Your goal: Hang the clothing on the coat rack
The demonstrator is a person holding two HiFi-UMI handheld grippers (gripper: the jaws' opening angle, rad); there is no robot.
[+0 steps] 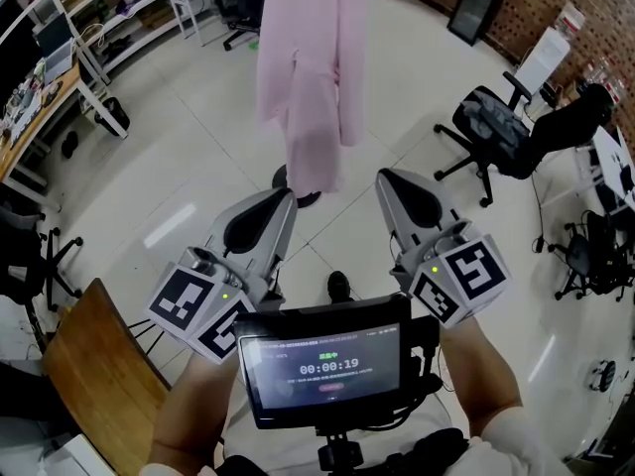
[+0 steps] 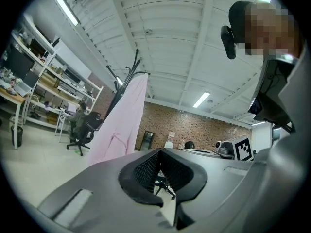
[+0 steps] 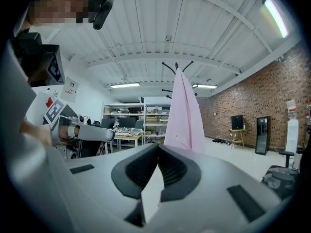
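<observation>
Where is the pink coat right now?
The pink coat hangs on the coat rack, top middle of the head view, left of the black office chair.

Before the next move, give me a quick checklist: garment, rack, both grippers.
1. Pink garment on coat rack: ok, it hangs from the rack's top.
2. Left gripper empty: ok, jaws together, nothing between.
3. Right gripper empty: ok, jaws together, nothing between.
4. Both grippers apart from garment: ok.
5. Hem off the floor: cannot tell, head view looks down on it.
</observation>
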